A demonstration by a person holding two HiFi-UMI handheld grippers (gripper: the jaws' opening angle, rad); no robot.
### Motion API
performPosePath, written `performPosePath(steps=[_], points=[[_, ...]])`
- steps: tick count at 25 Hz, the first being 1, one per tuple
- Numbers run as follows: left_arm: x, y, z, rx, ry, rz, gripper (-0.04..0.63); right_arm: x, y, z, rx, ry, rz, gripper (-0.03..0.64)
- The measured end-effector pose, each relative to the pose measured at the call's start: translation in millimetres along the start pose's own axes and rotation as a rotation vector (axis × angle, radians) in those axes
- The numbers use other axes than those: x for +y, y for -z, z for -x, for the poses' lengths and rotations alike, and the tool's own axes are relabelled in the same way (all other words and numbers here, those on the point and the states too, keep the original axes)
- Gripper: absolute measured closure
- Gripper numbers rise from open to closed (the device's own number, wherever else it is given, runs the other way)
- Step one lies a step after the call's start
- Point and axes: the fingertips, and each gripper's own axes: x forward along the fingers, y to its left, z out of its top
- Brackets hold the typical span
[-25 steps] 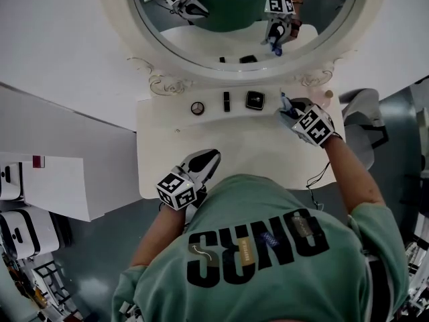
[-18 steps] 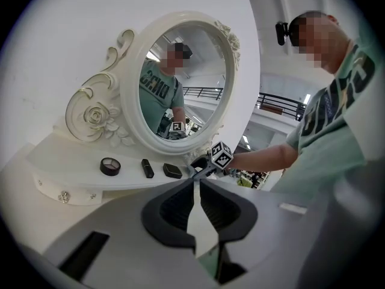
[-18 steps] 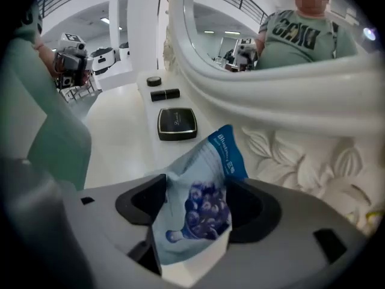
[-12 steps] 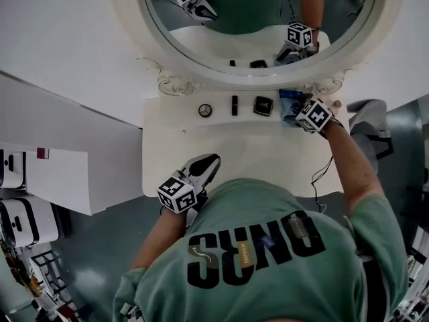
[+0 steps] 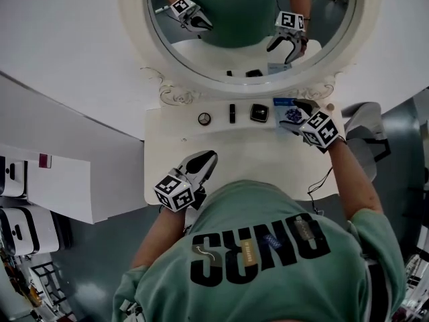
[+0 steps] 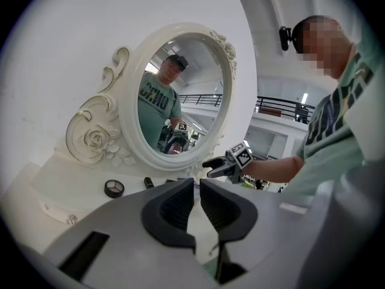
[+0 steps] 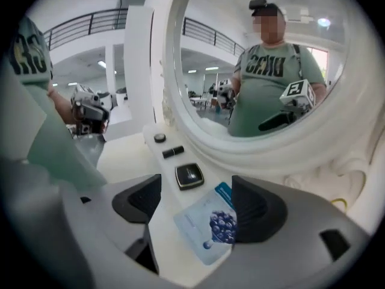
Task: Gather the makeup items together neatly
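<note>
On the white vanity's [image 5: 234, 159] back shelf lie a round compact [image 5: 204, 119], a black lipstick [image 5: 232, 113], a square black compact [image 5: 259, 113] and a blue face-mask sachet [image 5: 288, 113], in a row from left to right. My right gripper [image 5: 299, 117] hovers over the sachet [image 7: 210, 224], open. The sachet lies flat between the spread jaws and the pads do not press on it. The square compact [image 7: 189, 175], lipstick [image 7: 173, 152] and round compact [image 7: 159, 138] lie beyond it. My left gripper [image 5: 204, 161] hangs over the table's front edge, shut and empty [image 6: 197, 188].
An oval mirror [image 5: 234, 19] in an ornate white frame rises behind the shelf and reflects both grippers. A grey chair [image 5: 362, 123] stands to the right of the vanity. White cabinets [image 5: 27, 206] stand at the left. A white wall is behind.
My right gripper carried the sachet from above the tabletop to the shelf beside the square compact, and its jaws have opened off it. The left gripper has barely moved.
</note>
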Motion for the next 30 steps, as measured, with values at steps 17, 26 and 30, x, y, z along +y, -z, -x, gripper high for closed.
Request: performPosePath(steps=[17, 26, 30], points=[[-23, -64, 19, -0.135, -0.076, -0.113, 0.578, 90, -43, 108, -0.498, 0.028, -0.305, 0.621], [-30, -52, 35, -0.142, -0.086, -0.102, 0.584, 104, -43, 106, -0.507, -0.02, -0.325, 0.623], [-31, -50, 42, -0.146, -0.094, -0.103, 0.586, 106, -46, 105, -0.507, -0.023, -0.318, 0.623]])
